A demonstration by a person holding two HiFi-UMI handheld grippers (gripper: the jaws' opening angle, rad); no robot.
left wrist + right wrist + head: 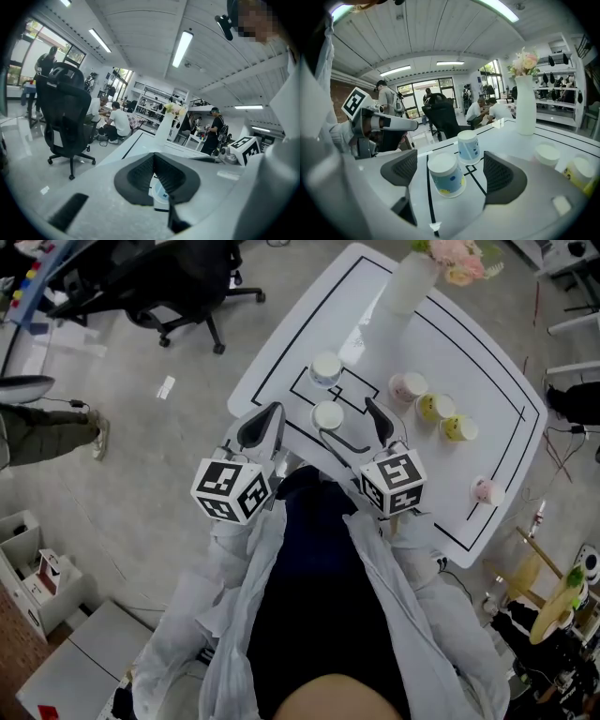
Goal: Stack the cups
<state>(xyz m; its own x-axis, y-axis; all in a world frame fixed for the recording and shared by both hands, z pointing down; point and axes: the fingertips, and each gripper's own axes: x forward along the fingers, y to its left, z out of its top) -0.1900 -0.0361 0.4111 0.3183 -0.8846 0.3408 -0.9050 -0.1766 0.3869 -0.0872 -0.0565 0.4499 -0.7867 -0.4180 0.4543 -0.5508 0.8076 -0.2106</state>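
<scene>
Two white paper cups stand upside down on the white table [281,352]: a far one with blue print [326,367] [468,146] and a near one with blue and yellow print [329,414] [446,174]. My right gripper [354,425] [452,174] is open, and the near cup stands between its jaws without touching the pads. My left gripper [271,414] [153,164] hovers over the table's near-left edge with its jaws shut and empty. A cup with blue print [159,193] shows just behind its pads. More upturned cups stand to the right: pink [408,386] and two yellow ones [435,407] [459,427].
A white vase [412,277] [525,105] with pink flowers stands at the table's far end. Another pink cup [484,490] sits near the right edge. A black office chair [178,282] [65,117] stands on the floor to the left, with people seated farther back.
</scene>
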